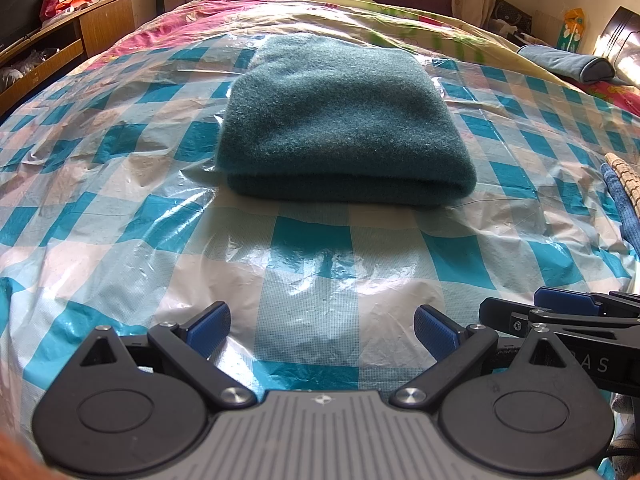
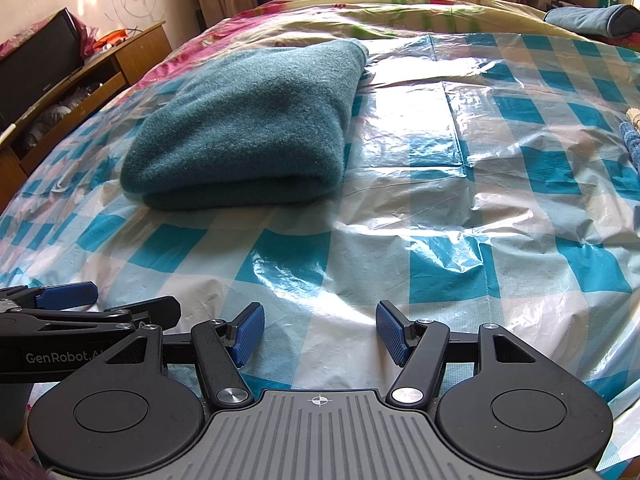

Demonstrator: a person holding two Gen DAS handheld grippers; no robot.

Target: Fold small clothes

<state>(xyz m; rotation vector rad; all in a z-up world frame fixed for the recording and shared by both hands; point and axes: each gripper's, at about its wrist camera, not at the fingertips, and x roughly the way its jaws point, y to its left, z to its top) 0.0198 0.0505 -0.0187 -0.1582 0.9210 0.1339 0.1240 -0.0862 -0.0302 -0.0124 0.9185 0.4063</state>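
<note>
A folded teal fleece garment (image 1: 340,120) lies on the blue-and-white checked plastic sheet (image 1: 312,264) that covers the bed; the right wrist view has it (image 2: 248,128) at upper left. My left gripper (image 1: 322,330) hovers open over bare sheet, short of the garment's near fold, nothing between its blue pads. My right gripper (image 2: 320,334) is also open and empty, to the right of the garment and nearer than it. Each gripper shows in the other's view: the right one (image 1: 568,312) at the lower right edge, the left one (image 2: 72,308) at the lower left edge.
More clothes, a blue knit and a beige patterned piece (image 1: 622,188), lie at the sheet's right edge. A grey-blue roll (image 1: 568,62) rests at the far right. A wooden cabinet (image 1: 60,44) with a television stands left of the bed. A floral quilt (image 2: 400,16) lies beyond the sheet.
</note>
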